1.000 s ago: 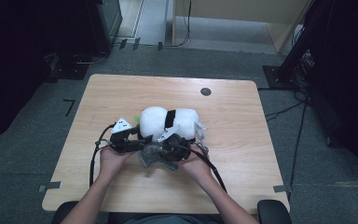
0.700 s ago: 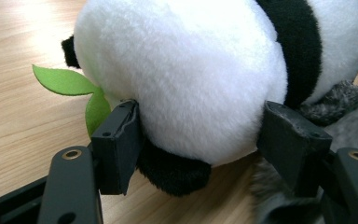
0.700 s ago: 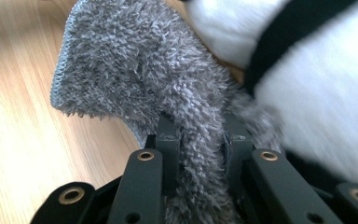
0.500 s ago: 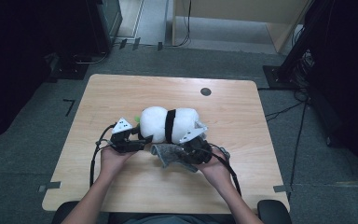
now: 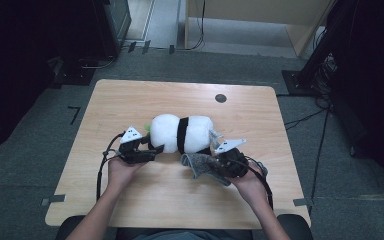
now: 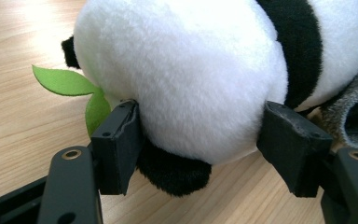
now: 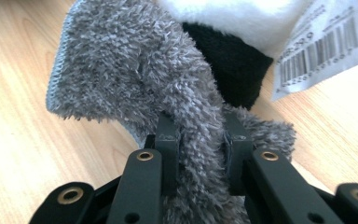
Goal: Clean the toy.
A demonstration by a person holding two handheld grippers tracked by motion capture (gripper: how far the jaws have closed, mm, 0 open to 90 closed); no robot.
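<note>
A white and black panda plush (image 5: 182, 133) lies on its side in the middle of the wooden table (image 5: 130, 100). My left gripper (image 5: 152, 150) is shut on its white left end; in the left gripper view the plush (image 6: 191, 70) bulges between both jaws, and a green felt leaf (image 6: 65, 81) sticks out at the left. My right gripper (image 5: 219, 162) is shut on a grey fuzzy sock (image 5: 200, 165) just in front of the plush's right half. In the right gripper view the sock (image 7: 135, 65) stands up from the pinching jaws, its open cuff drooping left. A barcode tag (image 7: 321, 46) hangs from the plush.
A small black round disc (image 5: 221, 98) sits near the table's far edge. Bare wood stretches left, right and in front of the plush. Dark equipment and cables (image 5: 80, 62) stand on the grey floor around the table.
My right gripper has moved to the right along the plush's front, taking the grey sock with it. The left gripper and the plush have stayed where they were.
</note>
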